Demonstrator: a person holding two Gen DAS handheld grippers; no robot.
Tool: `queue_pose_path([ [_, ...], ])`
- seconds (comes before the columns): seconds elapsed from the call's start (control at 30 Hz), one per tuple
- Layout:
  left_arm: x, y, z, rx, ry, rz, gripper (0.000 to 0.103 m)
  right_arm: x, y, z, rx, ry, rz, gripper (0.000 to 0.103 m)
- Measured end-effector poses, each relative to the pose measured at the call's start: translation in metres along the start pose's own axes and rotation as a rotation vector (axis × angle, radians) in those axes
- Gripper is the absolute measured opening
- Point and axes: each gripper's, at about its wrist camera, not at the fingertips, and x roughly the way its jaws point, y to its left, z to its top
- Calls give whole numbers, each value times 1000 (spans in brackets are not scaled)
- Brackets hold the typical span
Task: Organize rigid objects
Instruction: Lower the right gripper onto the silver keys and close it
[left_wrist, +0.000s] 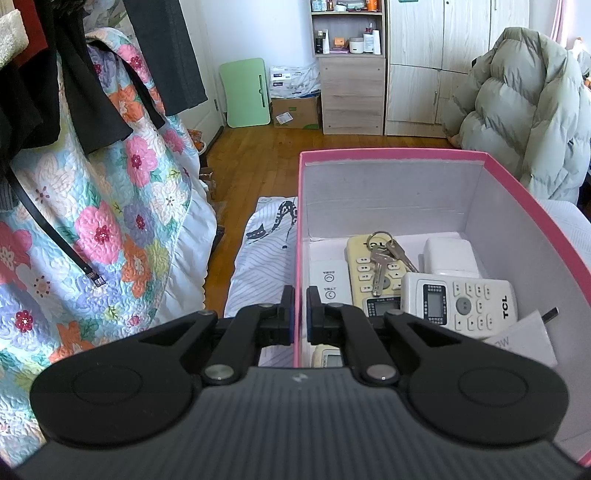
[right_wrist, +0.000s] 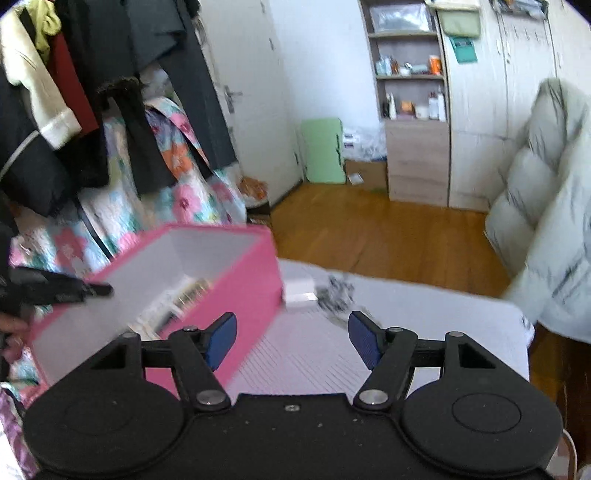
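Observation:
A pink box (left_wrist: 391, 154) with white inner walls stands on the bed. Inside lie a yellowed remote (left_wrist: 364, 267) with a bunch of keys (left_wrist: 384, 258) on it, a white TCL remote (left_wrist: 458, 306), a white charger block (left_wrist: 450, 254) and a small white remote (left_wrist: 328, 280). My left gripper (left_wrist: 300, 291) is shut on the box's left wall, one finger inside and one outside. In the right wrist view, the blurred box (right_wrist: 243, 291) is at the left, with the left gripper (right_wrist: 92, 290) at its edge. My right gripper (right_wrist: 291, 317) stands open and empty over the bed sheet, right of the box. A small white block (right_wrist: 299, 291) lies on the sheet beside the box.
The striped white bed sheet (right_wrist: 314, 362) spreads right of the box. A floral quilt (left_wrist: 110, 221) and dark clothes hang at the left. A puffy grey-green coat (left_wrist: 528, 122) is at the right. Wooden floor, a shelf unit (left_wrist: 351, 66) and wardrobes lie beyond.

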Motion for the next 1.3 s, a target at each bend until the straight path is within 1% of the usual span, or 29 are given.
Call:
queue_pose_path([
  [0.13,0,-1,0,-6,-5,0,5,22,-17,-11,19,52,-34,71],
  [0.2,-1,-3,-1,-8,-17,-3,5,42,-22,-16,12,85,-71,71],
  [0.3,-1,-4,-1,-7,-16,-11,6,69,-27,-18,-19,137,-118,70],
  [0.4,-1,-5,0,3,-12,-9,6,101,-32,-16,-55,150,-177,68],
  [0.5,-1,-5,0,18,-9,-11,7,130,-46,-13,-45,146,-241,67],
  [0.53,-1,-5,0,18,-9,-12,7,135,-49,-12,-28,135,-245,67],
  [0.57,-1,-6,0,21,-9,-11,7,140,-51,-11,-15,119,-229,66],
  [0.6,-1,-5,0,21,-9,-9,7,144,-50,-10,-23,107,-222,65],
  [0.63,0,-5,0,23,-8,-7,7,147,-48,-10,-41,98,-211,57],
  [0.67,0,-5,0,24,-6,-6,7,149,-45,-10,-57,89,-192,45],
  [0.73,1,-5,0,24,-5,-5,7,150,-39,-11,-78,82,-165,32],
  [0.77,1,-4,0,24,-4,-4,7,149,-36,-11,-85,85,-164,28],
  [0.8,1,-4,0,25,-2,-2,7,148,-35,-11,-84,85,-163,27],
  [0.83,1,-4,0,25,-1,-3,7,144,-34,-12,-72,79,-162,9],
  [0.87,1,-4,0,26,-2,-2,7,138,-33,-12,-58,64,-161,6],
  [0.93,1,-4,0,22,-2,5,7,131,-30,-12,-49,68,-130,6],
  [1.03,1,-4,0,25,0,10,7,115,-19,-18,-93,53,-120,6],
  [1.13,1,-5,-1,29,4,15,7,98,-16,-19,-67,28,-110,6],
  [1.3,1,-5,-1,28,5,16,7,67,-11,-14,-9,-50,-77,6],
])
